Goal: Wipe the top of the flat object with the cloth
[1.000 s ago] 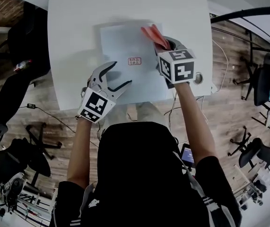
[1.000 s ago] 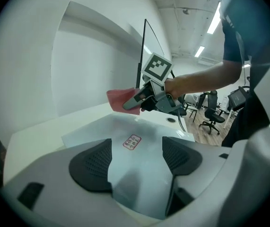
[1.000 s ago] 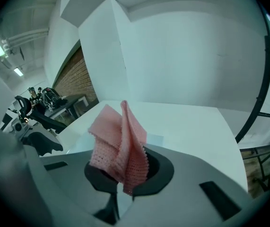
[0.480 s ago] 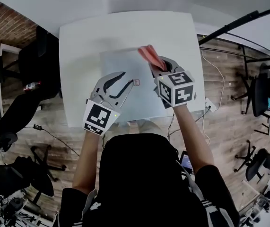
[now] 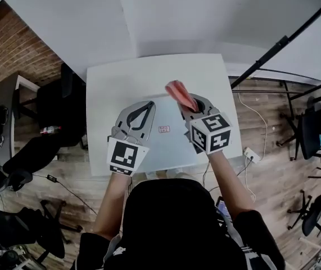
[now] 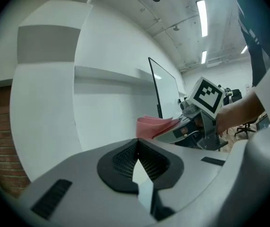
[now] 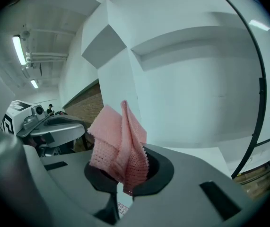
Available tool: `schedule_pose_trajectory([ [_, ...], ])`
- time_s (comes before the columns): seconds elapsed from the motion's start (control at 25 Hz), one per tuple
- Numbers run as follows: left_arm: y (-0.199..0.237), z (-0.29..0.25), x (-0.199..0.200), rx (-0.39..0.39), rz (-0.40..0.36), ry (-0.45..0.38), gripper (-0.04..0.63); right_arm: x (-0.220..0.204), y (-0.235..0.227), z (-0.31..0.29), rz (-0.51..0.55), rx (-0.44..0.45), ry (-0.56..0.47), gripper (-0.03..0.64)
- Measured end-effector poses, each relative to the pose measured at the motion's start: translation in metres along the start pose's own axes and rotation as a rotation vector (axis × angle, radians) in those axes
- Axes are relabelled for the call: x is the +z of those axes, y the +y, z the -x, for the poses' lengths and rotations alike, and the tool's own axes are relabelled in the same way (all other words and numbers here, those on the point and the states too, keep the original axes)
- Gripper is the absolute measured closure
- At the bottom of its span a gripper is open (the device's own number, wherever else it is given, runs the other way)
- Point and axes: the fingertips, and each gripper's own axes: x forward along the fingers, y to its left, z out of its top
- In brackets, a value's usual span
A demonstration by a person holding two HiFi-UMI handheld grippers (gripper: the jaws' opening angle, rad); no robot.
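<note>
The flat object, a pale blue sheet (image 5: 168,142) with a small red label (image 5: 164,129), lies on the white table (image 5: 109,89). Both grippers are held up above it. My right gripper (image 5: 189,107) is shut on a folded pink mesh cloth (image 5: 179,93) that sticks up out of its pads (image 7: 118,145). My left gripper (image 5: 147,107) hangs beside it over the sheet's left part. Its jaws have just been closing and now meet with nothing between them (image 6: 137,159). The left gripper view shows the cloth (image 6: 151,126) and the right gripper's marker cube (image 6: 206,94).
Black office chairs (image 5: 48,111) stand on the wood floor left of the table, and more at the right (image 5: 317,128). A black pole (image 5: 278,44) slants up at the right. A brick wall (image 5: 14,49) runs along the left. Cables and a socket strip (image 5: 251,153) lie by the table's right side.
Both grippers have risen off the sheet. The left jaws went from wide open to shut, empty. The right gripper kept the pink cloth. The head view tilted up toward the wall.
</note>
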Motion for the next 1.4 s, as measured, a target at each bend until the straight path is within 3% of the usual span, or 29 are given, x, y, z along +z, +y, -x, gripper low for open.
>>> schedule_pose_trajectory([
  [0.24,0.011,0.005,0.035,-0.007,0.1,-0.028,0.584,0.041,0.022,0.015,0.055,0.008,-0.095,0.569],
  [0.4,0.023,0.009,0.068,0.006,0.138,-0.104,0.584,0.075,0.035,0.029,0.078,0.015,-0.18,0.569],
  [0.72,0.036,0.018,0.105,0.083,0.155,-0.176,0.584,0.119,0.053,0.059,0.131,0.039,-0.281,0.569],
  [1.4,0.042,0.015,0.12,0.119,0.15,-0.195,0.584,0.132,0.047,0.069,0.128,0.059,-0.315,0.569],
])
